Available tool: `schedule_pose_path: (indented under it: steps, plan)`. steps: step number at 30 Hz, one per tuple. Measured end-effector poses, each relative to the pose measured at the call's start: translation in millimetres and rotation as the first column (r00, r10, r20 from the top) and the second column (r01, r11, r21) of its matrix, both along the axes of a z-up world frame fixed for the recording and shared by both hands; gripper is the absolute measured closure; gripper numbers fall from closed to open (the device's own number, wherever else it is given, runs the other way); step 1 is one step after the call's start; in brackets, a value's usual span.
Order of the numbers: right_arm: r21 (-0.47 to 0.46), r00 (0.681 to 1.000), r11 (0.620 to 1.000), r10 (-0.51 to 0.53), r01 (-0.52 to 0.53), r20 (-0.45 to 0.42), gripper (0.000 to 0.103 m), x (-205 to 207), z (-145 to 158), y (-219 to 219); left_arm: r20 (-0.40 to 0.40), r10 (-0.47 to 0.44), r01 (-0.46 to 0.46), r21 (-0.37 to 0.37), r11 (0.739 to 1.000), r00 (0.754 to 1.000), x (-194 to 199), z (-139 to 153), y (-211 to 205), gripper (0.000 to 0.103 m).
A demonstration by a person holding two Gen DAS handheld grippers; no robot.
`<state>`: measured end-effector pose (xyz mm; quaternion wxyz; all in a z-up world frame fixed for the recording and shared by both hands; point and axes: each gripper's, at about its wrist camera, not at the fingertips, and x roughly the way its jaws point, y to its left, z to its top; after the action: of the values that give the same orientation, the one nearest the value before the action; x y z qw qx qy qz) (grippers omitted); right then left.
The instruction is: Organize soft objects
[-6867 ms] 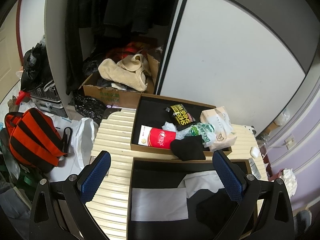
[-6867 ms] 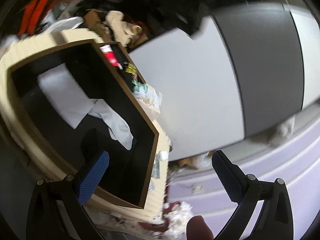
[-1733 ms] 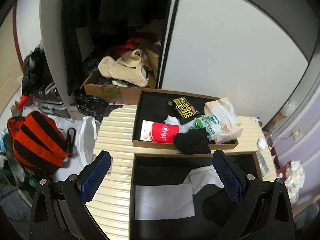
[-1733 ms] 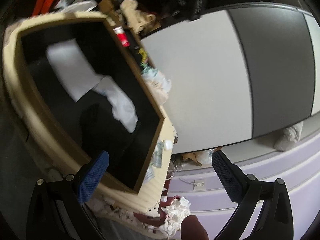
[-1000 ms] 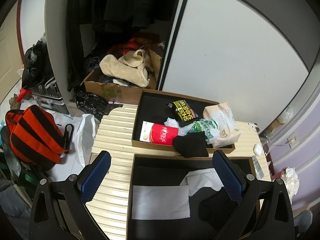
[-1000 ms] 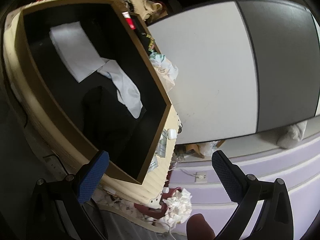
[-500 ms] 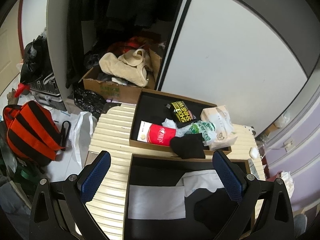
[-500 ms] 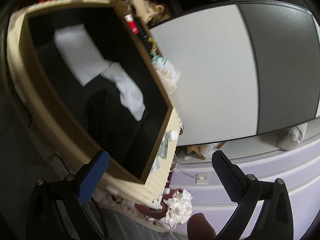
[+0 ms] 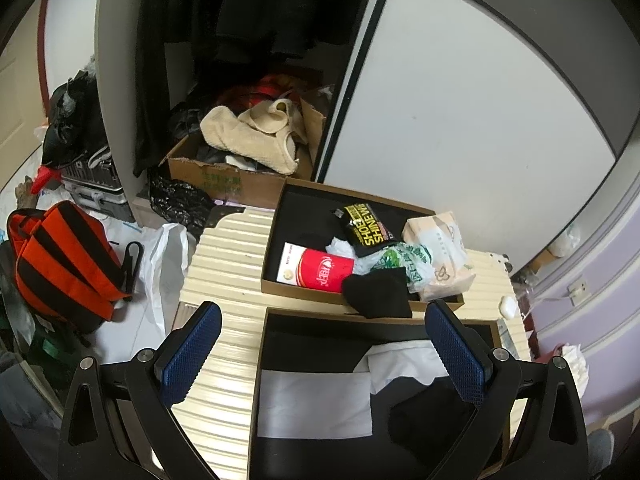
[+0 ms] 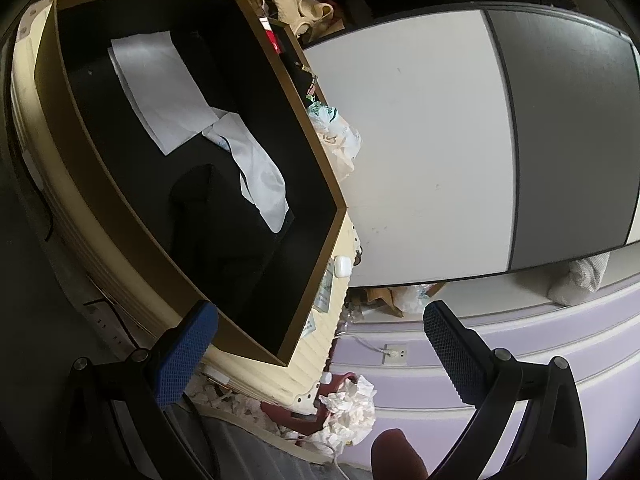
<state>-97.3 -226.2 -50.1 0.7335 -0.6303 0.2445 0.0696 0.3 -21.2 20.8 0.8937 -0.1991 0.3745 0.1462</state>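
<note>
Sock (image 9: 378, 293) overhangs far box's (image 9: 280, 216) near rim.

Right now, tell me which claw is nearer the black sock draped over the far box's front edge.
Left. The left claw hovers open just short of the black sock. The right claw is off the near box's corner; the sock isn't visible there.

L gripper (image 9: 320, 356): jaws spread wide, blue pads at 7 and 5 o'clock of its view, nothing between them, aimed fwd and down. R gripper (image 10: 320, 356): also spread wide, empty, pads at 7 and 5 o'clock, view rolled to one side. A fingertip (image 10: 396, 456) shows at 6 o'clock in R view.
</note>
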Motion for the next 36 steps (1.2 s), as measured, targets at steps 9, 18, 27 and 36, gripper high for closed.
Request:
schedule_pose_path:
  steps: [9, 18, 27, 36]
  plan:
    - [0.084, 0.999, 0.996, -0.042, 0.042, 0.002, 0.001, 7.6, 16.2, -2.3, 0.0, 0.005, -0.005, 0.002, 1.0, 1.0, -0.6, -2.5, -0.8, 0.002]
    - [0.086, 0.999, 0.996, -0.038, 0.039, -0.012, 0.001, 7.5, 14.0, -2.3, -0.009, -0.006, 0.006, 0.022, 1.0, 1.0, -0.8, -3.8, -3.6, 0.002]
    - [-0.015, 1.0, 1.0, 0.011, -0.011, 0.002, 0.001, -1.9, -5.9, -1.2, -0.006, -0.005, 0.005, 0.02, 1.0, 1.0, -1.7, -2.2, -5.1, 0.002]
    - [-0.021, 1.0, 0.999, -0.027, 0.027, 0.0, 0.001, 6.3, -5.7, -4.5, -0.003, -0.002, 0.002, 0.008, 1.0, 1.0, -1.4, -2.1, -3.1, 0.002]
